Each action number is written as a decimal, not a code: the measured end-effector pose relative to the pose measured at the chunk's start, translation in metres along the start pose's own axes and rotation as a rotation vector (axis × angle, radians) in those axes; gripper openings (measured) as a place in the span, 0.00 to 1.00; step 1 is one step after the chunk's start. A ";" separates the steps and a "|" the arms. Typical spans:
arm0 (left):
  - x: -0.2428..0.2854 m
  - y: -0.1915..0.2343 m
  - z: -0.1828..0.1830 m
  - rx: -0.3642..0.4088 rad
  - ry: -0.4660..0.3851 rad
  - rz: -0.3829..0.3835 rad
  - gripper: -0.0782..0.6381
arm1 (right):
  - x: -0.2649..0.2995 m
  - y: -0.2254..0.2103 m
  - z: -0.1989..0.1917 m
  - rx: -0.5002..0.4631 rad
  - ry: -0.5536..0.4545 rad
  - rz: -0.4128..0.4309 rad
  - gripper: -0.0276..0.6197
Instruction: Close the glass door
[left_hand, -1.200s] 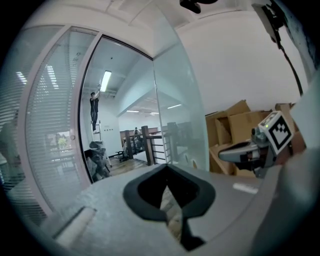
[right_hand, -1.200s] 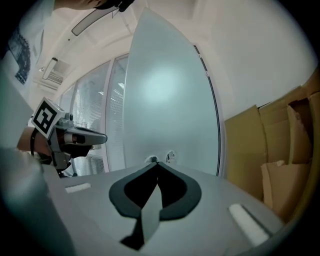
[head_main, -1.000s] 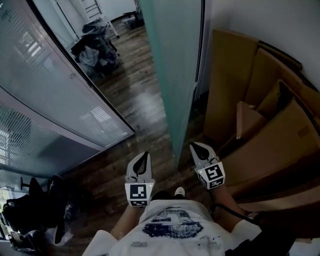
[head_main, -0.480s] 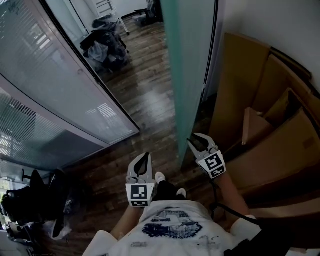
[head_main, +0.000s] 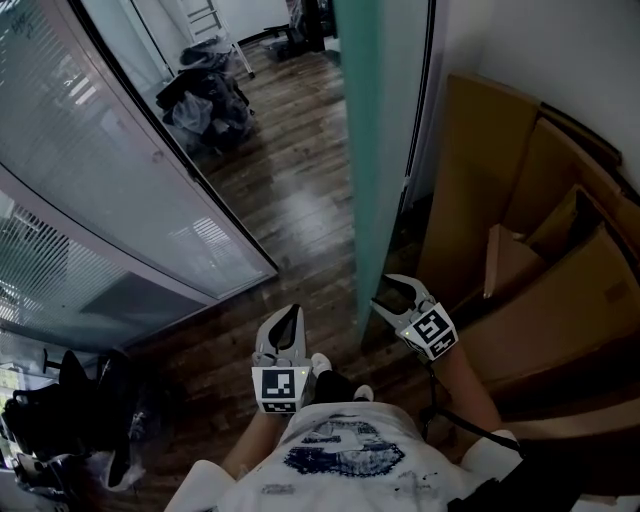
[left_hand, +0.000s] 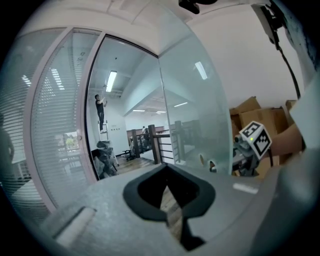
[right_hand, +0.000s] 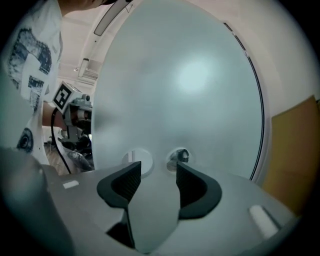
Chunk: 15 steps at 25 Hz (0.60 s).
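Here, one glass door (head_main: 385, 150) is standing ajar in front of the person, a little right of middle, with its near edge turning toward them. It is a tall, smooth, frosted pane, pale green. To the left, a glass wall (head_main: 100, 180) with fine horizontal blinds is running along the dark, glossy plank floor (head_main: 290, 200). To the right, brown cardboard boxes (head_main: 540, 260), flat-sided and matte, are leaning at the white wall. I cannot count them surely, and their insides are not showing.

Two grey grippers are pointing forward. The right gripper (head_main: 383, 293) is staying just beside the door's lower edge. Its jaws are opening and standing wide apart, and the ribbed black pads are pressing on nothing; only the frosted face is showing beyond the gap. The left gripper (head_main: 288, 312) is hanging over the floor, apart from the door, with its jaw tips meeting and nothing held.

Two round holes (right_hand: 137, 159) are piercing the pane near the right gripper.
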<state>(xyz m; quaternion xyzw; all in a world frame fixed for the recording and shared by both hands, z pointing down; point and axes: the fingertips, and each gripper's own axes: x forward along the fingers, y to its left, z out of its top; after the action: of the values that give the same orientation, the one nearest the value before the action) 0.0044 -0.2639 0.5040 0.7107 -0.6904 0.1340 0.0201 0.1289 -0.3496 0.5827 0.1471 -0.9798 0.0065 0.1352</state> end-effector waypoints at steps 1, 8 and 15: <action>0.001 0.001 0.000 0.000 0.002 0.001 0.11 | 0.004 -0.001 0.002 -0.015 -0.004 -0.009 0.38; 0.003 0.017 -0.007 -0.004 0.022 0.021 0.11 | 0.021 -0.003 0.007 0.030 -0.040 0.048 0.25; 0.014 0.028 -0.011 -0.020 0.024 0.021 0.11 | 0.031 0.000 0.010 0.043 -0.045 0.041 0.25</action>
<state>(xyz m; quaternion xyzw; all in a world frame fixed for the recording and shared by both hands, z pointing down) -0.0250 -0.2763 0.5137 0.7014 -0.6989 0.1358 0.0340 0.0977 -0.3590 0.5818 0.1303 -0.9850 0.0270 0.1098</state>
